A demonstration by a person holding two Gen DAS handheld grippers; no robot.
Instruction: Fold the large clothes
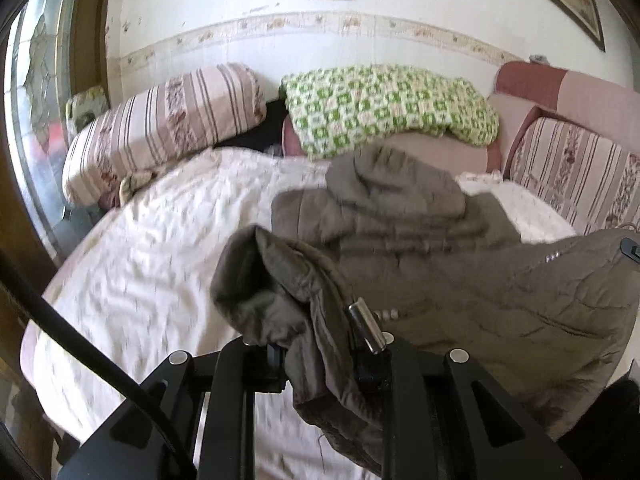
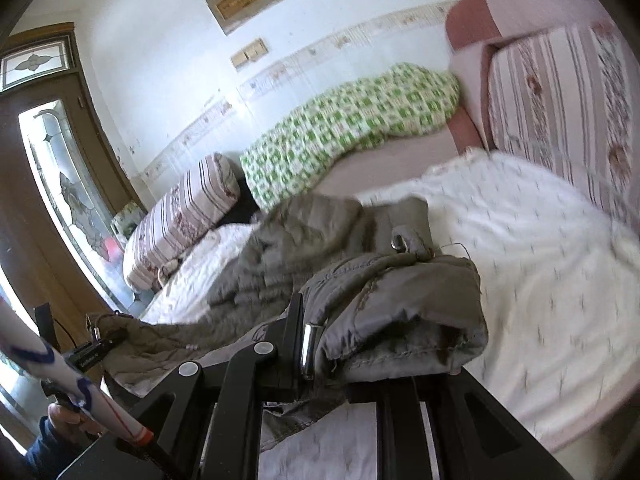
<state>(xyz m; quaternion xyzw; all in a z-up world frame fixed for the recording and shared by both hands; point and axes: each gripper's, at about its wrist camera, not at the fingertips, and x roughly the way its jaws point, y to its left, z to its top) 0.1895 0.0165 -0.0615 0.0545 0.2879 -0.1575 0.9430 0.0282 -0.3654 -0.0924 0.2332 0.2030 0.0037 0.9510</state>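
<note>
Jaws of both grippers were closed narrowly on folds of the olive quilted coat (image 1: 460, 272): the left gripper (image 1: 324, 356) pinched a bunched edge at one end, the right gripper (image 2: 320, 352) a hemmed corner at the other. Largest in view, the white bedspread (image 1: 160, 240) lay under the coat, whose far part still rested on it, near the green checked blanket (image 2: 340, 132). Padded and soft, the garment sagged between the two holds; it looked bulky rather than heavy, and its smooth shell seemed liable to slip. Stitched hems and seams probably offered the firmest purchase. A metal toggle (image 2: 398, 242) hung from a cord.
</note>
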